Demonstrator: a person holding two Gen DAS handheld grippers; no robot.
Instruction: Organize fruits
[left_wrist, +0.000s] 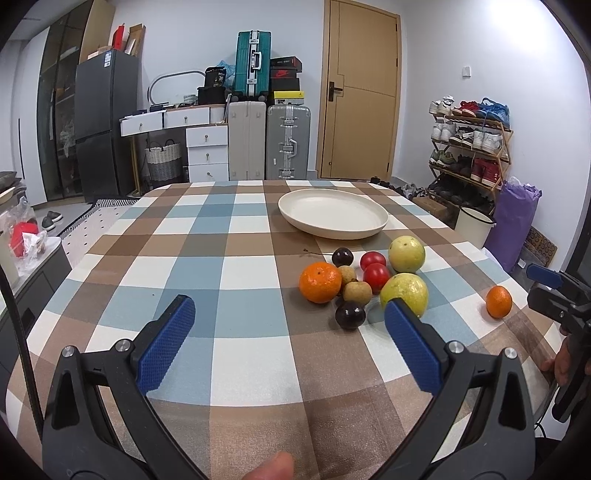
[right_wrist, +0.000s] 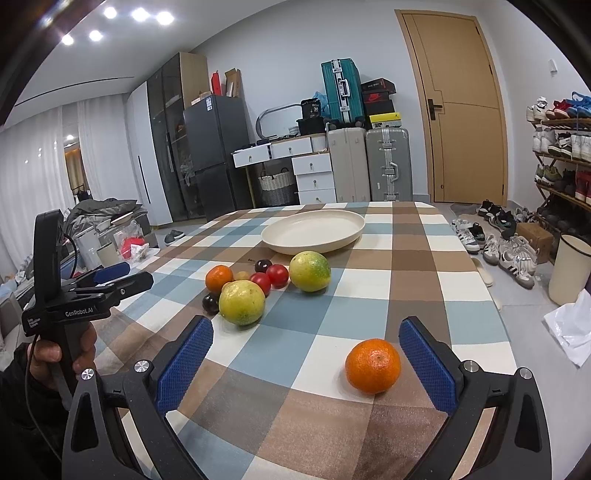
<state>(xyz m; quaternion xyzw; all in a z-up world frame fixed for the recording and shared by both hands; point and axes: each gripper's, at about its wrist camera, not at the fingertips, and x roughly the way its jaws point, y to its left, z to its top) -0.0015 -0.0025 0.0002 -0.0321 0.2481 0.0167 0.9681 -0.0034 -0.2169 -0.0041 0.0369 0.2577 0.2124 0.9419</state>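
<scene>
A cream plate sits empty at the far side of the checked table; it also shows in the right wrist view. In front of it lies a cluster of fruit: an orange, two yellow-green guavas, two red tomatoes, two dark plums and small brown longans. A lone orange lies apart, just inside my right gripper's right pad. My left gripper is open and empty, just short of the cluster. My right gripper is open.
The table edge drops off on the right toward shoes and a white bin on the floor. Suitcases, drawers and a door stand behind the table. The left gripper shows in the right wrist view.
</scene>
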